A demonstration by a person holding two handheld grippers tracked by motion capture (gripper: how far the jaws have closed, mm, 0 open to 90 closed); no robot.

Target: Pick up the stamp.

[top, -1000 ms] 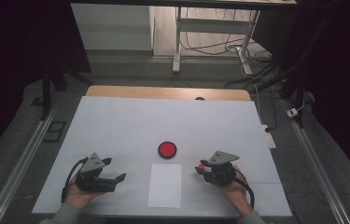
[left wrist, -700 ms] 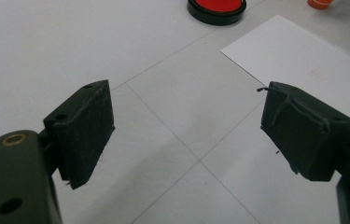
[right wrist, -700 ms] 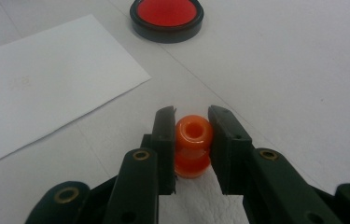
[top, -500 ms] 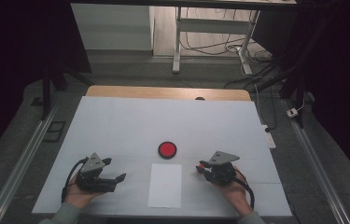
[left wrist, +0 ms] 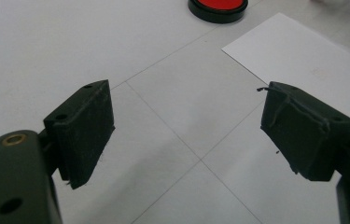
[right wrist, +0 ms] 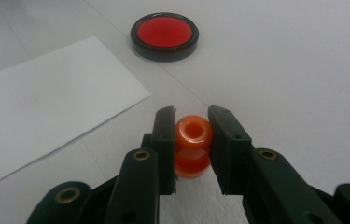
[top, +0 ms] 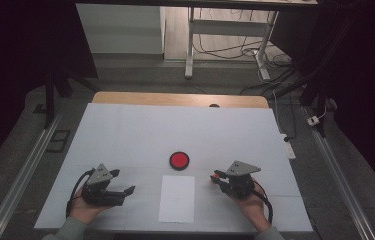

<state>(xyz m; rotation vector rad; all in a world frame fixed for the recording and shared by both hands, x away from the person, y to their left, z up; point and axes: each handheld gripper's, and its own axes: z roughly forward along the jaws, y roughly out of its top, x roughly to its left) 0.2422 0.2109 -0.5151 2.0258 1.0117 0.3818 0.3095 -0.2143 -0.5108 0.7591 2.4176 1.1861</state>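
Orange bead (right wrist: pixel 192 145) is clamped by the just-closed right gripper (right wrist: pixel 192 135), right of the white sheet (top: pixel 177 198); left gripper (left wrist: pixel 186 126) is held apart, empty. Pressure should be kept even so the bead cannot slip.

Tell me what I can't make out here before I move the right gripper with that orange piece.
- Orange piece: its lower end, right gripper view, hidden behind the jaws of the right gripper; too small in the high view.
- Red disc: its far part, left gripper view, cut by the top edge.
- Sheet of paper: faint mark, too small to read.
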